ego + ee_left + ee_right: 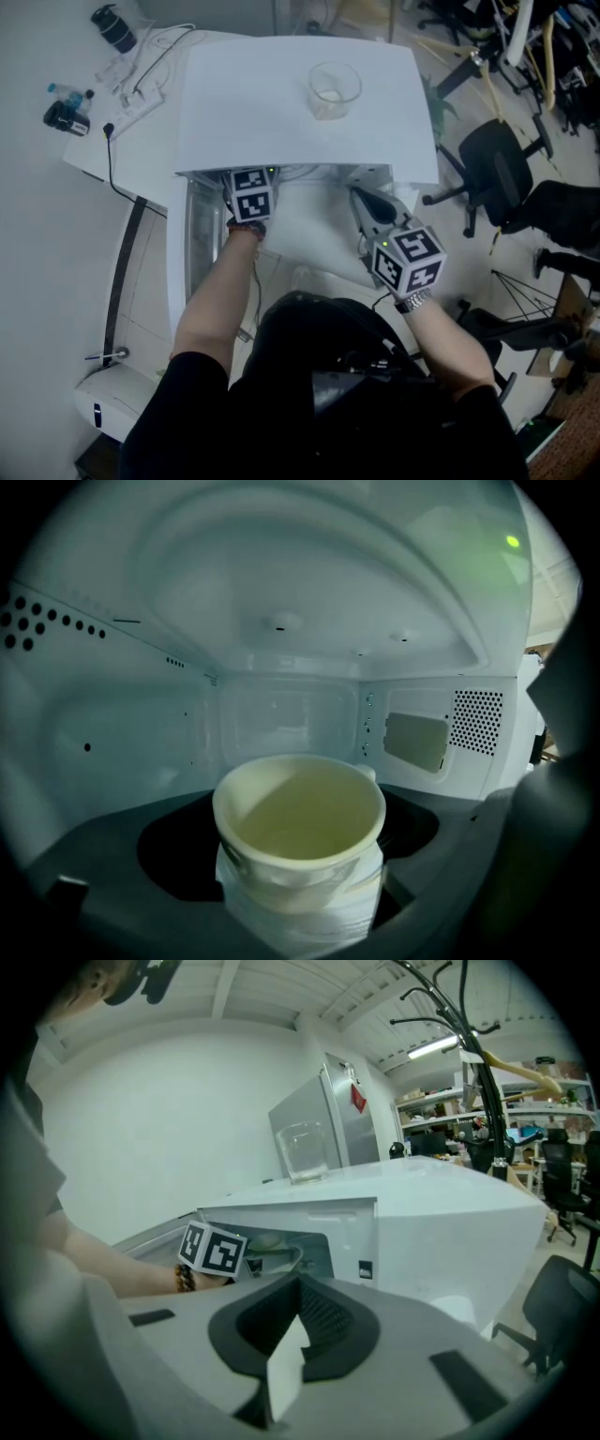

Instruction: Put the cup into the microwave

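While the microwave [253, 112] stands open, the right gripper [284, 1368] hangs outside near its front, jaws pressed together on nothing. The left gripper [300, 921] reaches inside, pinching the cup [300, 817] over the dark turntable well [178, 850]. Looks nearly done to me: set it down, let go, back out.

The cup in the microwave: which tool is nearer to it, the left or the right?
Left. The left tool reaches inside the microwave and grips the cup at its sides. The right tool is outside, in front of the microwave opening, shut and empty.
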A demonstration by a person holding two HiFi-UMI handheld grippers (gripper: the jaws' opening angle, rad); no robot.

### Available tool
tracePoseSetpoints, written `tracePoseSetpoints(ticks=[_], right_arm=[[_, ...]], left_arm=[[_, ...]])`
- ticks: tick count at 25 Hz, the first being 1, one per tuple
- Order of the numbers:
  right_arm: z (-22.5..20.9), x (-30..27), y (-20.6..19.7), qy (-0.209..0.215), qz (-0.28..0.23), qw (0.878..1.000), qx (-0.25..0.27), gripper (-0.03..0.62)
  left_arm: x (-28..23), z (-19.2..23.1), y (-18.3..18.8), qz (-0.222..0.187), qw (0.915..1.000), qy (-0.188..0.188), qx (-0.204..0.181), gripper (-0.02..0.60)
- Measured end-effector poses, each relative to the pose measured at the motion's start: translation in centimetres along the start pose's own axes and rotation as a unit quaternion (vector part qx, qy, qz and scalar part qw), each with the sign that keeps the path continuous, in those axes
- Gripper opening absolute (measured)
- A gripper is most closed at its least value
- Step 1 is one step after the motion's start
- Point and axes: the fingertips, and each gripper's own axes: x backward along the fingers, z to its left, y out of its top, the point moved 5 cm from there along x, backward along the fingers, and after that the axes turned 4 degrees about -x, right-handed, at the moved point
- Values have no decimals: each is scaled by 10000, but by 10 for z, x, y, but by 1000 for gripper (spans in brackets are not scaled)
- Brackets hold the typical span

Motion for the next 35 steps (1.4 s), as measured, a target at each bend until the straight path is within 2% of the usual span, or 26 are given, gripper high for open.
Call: tracePoseSetpoints(ticks=[14,19,35], right_arm=[[10,26,1,61,-132,9999,83,15],[10,38,0,217,-148,9995,171,14],[5,73,9,846,-376,9949,401,15]], left_arm=[[28,-4,-3,39,9998,160,143,463],[46,-9,-8,95,9992,258,277,463],[116,-43,-6,172,9972,652,324,463]])
